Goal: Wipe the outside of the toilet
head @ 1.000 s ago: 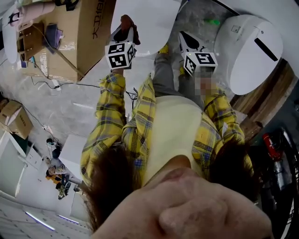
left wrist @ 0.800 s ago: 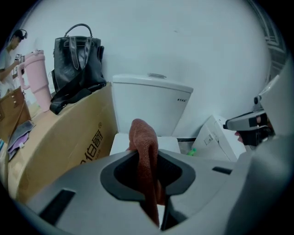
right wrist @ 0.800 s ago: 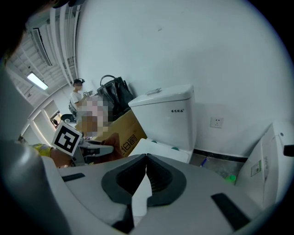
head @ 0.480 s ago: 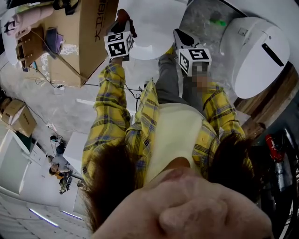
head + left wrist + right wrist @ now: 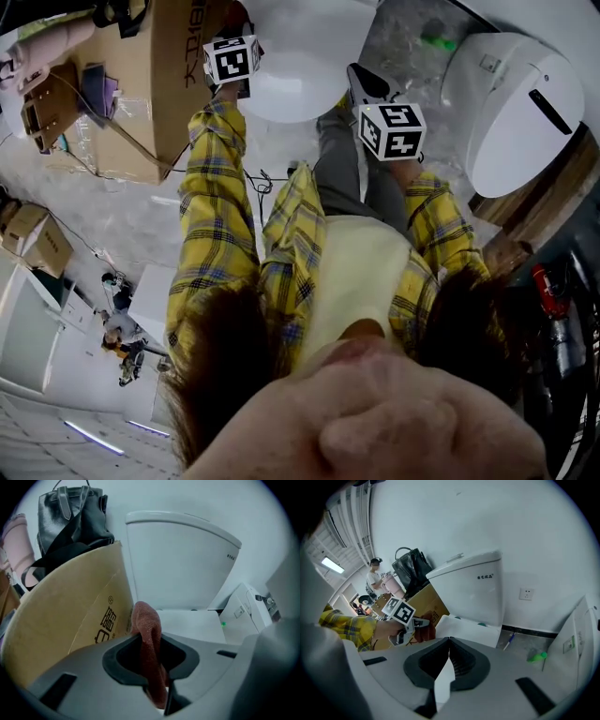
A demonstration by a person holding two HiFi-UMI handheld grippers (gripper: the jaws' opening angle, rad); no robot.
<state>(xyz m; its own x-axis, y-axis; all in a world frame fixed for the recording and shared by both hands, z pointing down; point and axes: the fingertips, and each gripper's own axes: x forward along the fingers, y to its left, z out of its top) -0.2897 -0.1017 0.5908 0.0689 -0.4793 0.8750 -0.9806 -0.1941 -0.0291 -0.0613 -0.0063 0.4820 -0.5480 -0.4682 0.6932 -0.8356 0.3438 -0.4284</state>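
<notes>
Left gripper view: the left gripper is clamped on a red cloth just beside the toilet. The right gripper, near the toilet, has its jaws pressed together, empty.

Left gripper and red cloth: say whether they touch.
Touching: the left gripper view shows the left gripper closed on the red cloth, which hangs between its jaws.
</notes>
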